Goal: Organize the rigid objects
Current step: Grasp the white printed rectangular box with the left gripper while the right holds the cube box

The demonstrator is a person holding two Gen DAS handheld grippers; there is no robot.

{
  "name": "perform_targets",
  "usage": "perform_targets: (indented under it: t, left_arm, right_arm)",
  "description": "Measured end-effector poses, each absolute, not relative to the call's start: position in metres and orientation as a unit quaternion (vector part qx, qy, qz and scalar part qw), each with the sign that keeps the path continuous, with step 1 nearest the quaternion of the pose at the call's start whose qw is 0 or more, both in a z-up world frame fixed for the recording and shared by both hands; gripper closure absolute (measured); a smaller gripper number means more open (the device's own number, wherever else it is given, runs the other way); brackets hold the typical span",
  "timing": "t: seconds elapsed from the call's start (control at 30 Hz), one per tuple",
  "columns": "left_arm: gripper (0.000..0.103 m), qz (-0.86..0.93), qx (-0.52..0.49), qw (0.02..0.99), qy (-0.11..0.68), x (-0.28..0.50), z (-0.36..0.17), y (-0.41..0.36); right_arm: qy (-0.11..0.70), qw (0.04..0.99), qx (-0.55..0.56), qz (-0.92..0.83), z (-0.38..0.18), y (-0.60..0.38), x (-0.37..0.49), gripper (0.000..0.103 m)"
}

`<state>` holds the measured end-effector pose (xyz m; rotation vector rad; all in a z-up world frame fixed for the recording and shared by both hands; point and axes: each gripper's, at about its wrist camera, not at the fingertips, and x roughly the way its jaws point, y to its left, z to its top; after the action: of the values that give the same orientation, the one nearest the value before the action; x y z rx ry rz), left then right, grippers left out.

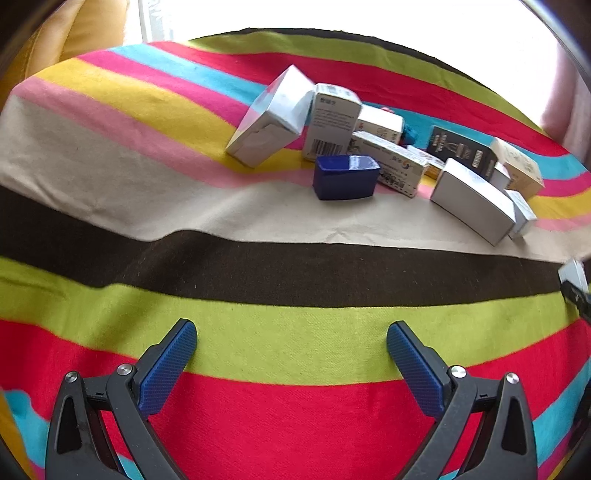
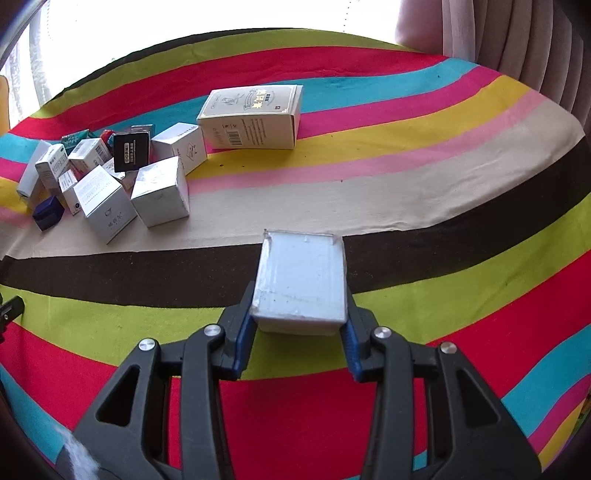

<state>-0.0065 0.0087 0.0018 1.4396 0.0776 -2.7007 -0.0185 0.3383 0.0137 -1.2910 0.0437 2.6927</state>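
Observation:
My right gripper (image 2: 299, 317) is shut on a silver-white box (image 2: 301, 277), both blue pads pressed to its sides, above the striped cloth (image 2: 406, 177). To the far left a heap of small boxes lies on the cloth: a silver cube (image 2: 160, 190), a white carton (image 2: 103, 205), a black box (image 2: 131, 151), a dark blue box (image 2: 48, 212). A large cream box (image 2: 253, 116) sits behind them. My left gripper (image 1: 291, 347) hangs open over green and red stripes with nothing between its fingers. Ahead of it are the dark blue box (image 1: 345, 176) and a tilted silver box (image 1: 271, 116).
The striped cloth (image 1: 147, 184) covers the whole surface, and its far edge (image 1: 332, 35) runs below a bright window. A pink curtain (image 2: 517, 48) hangs at the back right. A yellow cushion (image 1: 74, 33) shows at the back left. The held box's corner (image 1: 572, 275) shows at the right rim.

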Motion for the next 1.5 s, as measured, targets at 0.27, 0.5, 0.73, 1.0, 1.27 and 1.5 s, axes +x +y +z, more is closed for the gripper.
perform_targets:
  t: [0.27,0.5,0.73,1.0,1.27,1.5]
  left_arm:
    - [0.0,-0.879,0.457,0.041,0.131,-0.015,0.009,0.051]
    - [0.0,-0.864,0.447,0.044,0.228,-0.073,0.027,0.109]
    - [0.0,-0.837,0.496,0.111,0.203,-0.131,0.014,0.145]
    - [0.059,-0.854,0.51,0.062,0.084,-0.115,0.014,0.148]
    - [0.051,-0.867,0.496,-0.017,0.05,-0.117,0.012,0.141]
    - [0.061,-0.888,0.459,-0.039,0.002,-0.068,0.018,0.134]
  right_arm:
    - [0.015,0.078,-0.43,0.899,0.012,0.34,-0.019,0.057]
    - [0.02,0.076,-0.429,0.9,0.014,0.34,-0.015,0.057]
    - [0.021,0.076,-0.429,0.9,0.013,0.338,-0.017,0.056]
    - [0.025,0.075,-0.429,0.9,0.013,0.338,-0.016,0.056]
    - [0.026,0.077,-0.428,0.9,0.012,0.336,-0.016,0.056]
    - [0.035,0.075,-0.426,0.901,0.012,0.339,-0.015,0.058]
